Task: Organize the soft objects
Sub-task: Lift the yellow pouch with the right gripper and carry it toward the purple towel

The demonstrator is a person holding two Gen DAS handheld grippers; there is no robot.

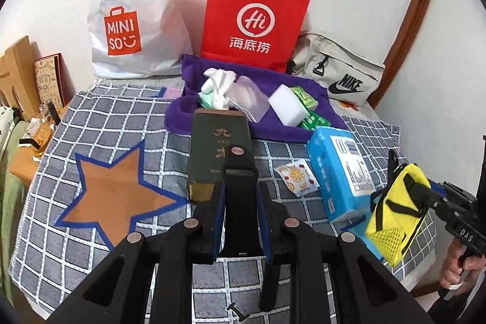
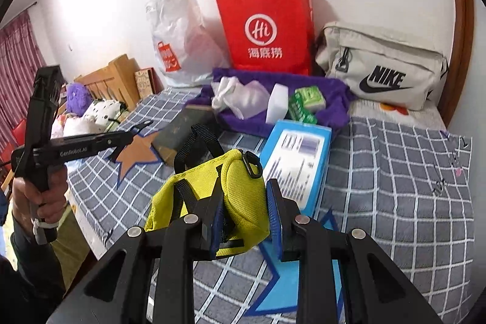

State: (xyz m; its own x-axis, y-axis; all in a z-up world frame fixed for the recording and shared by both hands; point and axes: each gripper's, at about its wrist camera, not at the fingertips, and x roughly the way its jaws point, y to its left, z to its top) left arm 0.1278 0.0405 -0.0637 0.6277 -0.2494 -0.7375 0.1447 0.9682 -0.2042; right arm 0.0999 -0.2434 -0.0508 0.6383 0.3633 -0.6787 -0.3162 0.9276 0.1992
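Right wrist view: right gripper (image 2: 244,220) pinches small yellow mesh fabric pouch (image 2: 240,187), light, squashy, best held mid-body; left gripper (image 1: 240,202) clamps its black webbing strap (image 1: 240,193).

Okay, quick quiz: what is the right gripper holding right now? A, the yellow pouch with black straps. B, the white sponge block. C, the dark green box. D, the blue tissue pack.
A: the right gripper has its blue pads clamped on the yellow pouch, lifted above the checked cloth.
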